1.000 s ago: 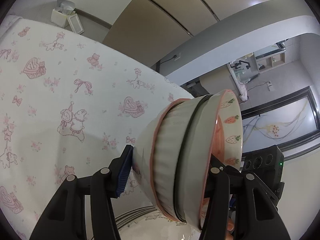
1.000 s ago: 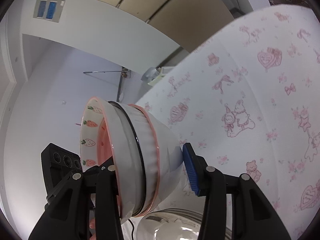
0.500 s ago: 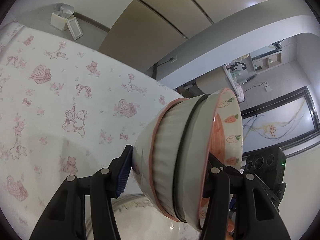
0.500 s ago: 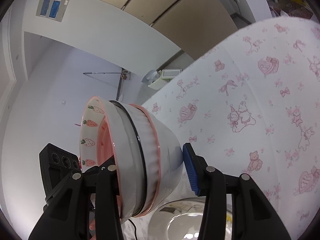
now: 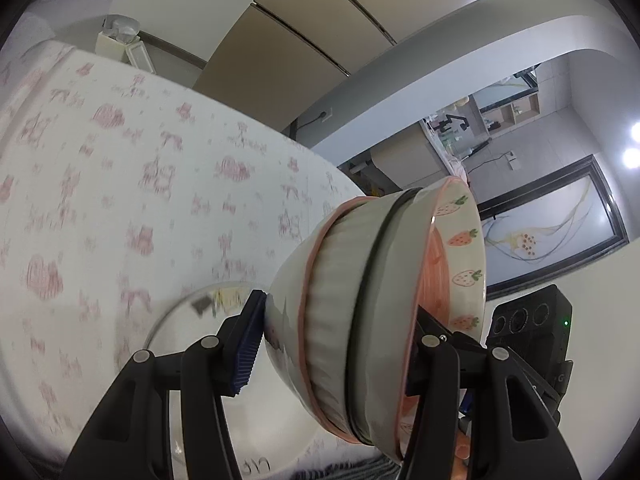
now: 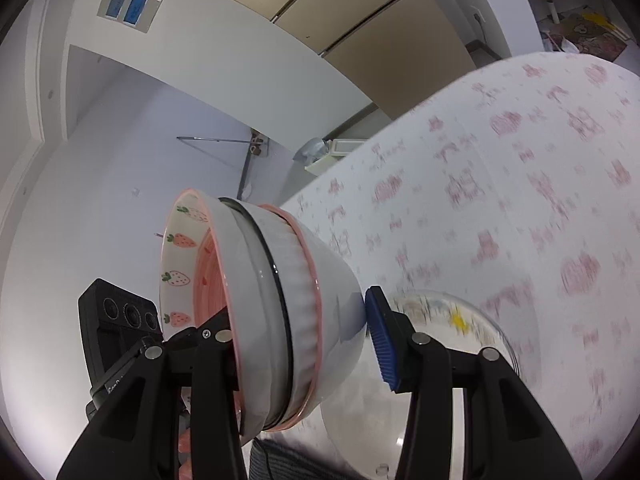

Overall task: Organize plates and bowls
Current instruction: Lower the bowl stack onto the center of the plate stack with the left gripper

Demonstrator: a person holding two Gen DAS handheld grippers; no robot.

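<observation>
A stack of several nested bowls (image 5: 360, 320) hangs above the table, held from both sides. The innermost bowl has strawberries inside; ribbed pink-rimmed and black-rimmed bowls sit around it. In the left wrist view my left gripper (image 5: 336, 344) is shut on the stack, its blue pad under the outer bowl's base and the other finger inside the rim. In the right wrist view my right gripper (image 6: 298, 334) clamps the same stack of bowls (image 6: 280, 300) the same way. A clear glass dish (image 5: 180, 320) lies on the table below, also seen as the glass dish (image 6: 472, 320).
The table wears a white cloth with pink prints (image 5: 100, 200). Beige cabinet doors (image 5: 288, 40) stand beyond its far edge, and a white bin (image 5: 120, 40) sits on the floor. A dark ribbed cloth (image 6: 280, 460) shows at the bottom edge.
Both grippers have risen with the bowl stack and drawn back from the table. More of the glass dish now shows below, and the tablecloth is motion-blurred.
</observation>
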